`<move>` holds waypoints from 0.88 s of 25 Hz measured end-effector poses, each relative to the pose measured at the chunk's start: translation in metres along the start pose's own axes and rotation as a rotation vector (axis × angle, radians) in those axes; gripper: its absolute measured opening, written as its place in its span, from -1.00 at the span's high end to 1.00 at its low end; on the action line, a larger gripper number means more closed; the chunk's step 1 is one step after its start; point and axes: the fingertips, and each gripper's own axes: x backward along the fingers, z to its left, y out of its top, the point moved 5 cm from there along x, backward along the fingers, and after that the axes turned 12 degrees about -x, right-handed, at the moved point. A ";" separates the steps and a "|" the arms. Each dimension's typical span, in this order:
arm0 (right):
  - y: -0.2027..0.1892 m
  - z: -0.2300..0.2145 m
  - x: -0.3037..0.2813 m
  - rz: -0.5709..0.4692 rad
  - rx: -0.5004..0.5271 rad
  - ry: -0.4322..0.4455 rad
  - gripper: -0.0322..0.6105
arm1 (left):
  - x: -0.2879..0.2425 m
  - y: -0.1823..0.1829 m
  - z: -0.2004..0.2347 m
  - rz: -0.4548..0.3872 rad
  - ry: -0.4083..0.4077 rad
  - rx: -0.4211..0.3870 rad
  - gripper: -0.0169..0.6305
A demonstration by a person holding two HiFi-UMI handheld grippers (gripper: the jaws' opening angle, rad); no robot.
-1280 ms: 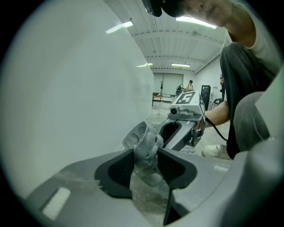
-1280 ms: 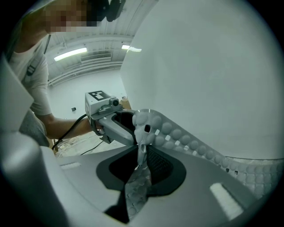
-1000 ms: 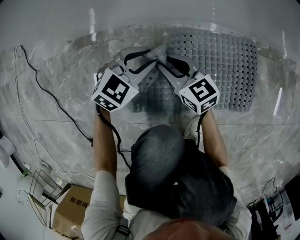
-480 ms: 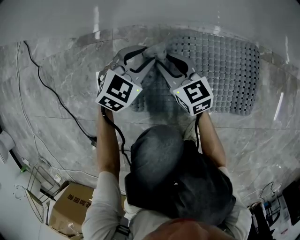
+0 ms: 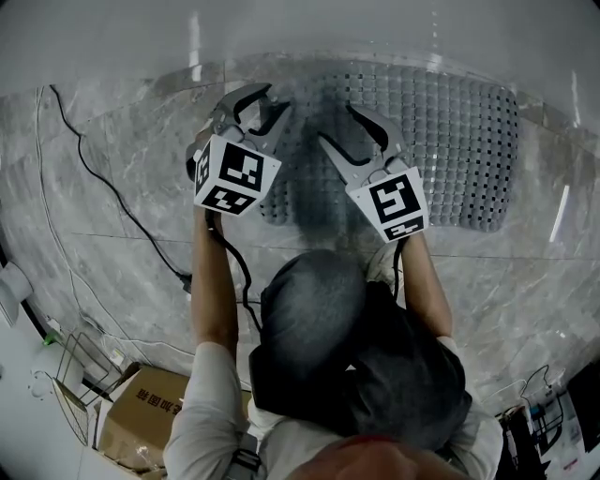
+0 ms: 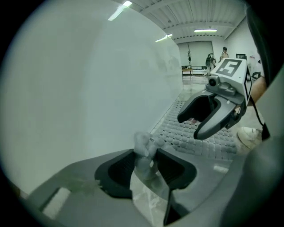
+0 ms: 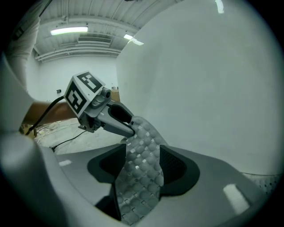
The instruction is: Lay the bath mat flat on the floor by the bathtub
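A grey, bubbled bath mat [image 5: 450, 122] lies on the marble floor [image 5: 122, 187] along the bathtub [image 5: 300, 28] wall. It looks soft, light and floppy, so take it by an edge or corner. Your left gripper [image 5: 255, 105], jaws just easing apart, pinches a crumpled edge. Your right gripper [image 5: 339, 127] has just opened wide, with mat loose between its jaws. The grippers hide the mat's left end.

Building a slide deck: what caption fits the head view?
Person lays a grey bath mat on the marble floor beside the bathtub.
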 end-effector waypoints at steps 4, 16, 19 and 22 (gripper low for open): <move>-0.006 -0.006 0.006 0.003 -0.007 -0.014 0.14 | -0.004 -0.018 0.012 0.071 0.115 0.020 0.37; -0.016 -0.027 0.031 0.004 -0.030 -0.077 0.14 | 0.002 -0.056 0.011 0.084 0.334 0.154 0.36; -0.019 -0.029 0.036 0.004 -0.032 -0.087 0.14 | 0.007 -0.048 0.002 0.034 0.305 0.178 0.36; -0.021 -0.031 0.041 0.001 -0.034 -0.100 0.15 | 0.009 -0.041 -0.008 -0.016 0.267 0.213 0.36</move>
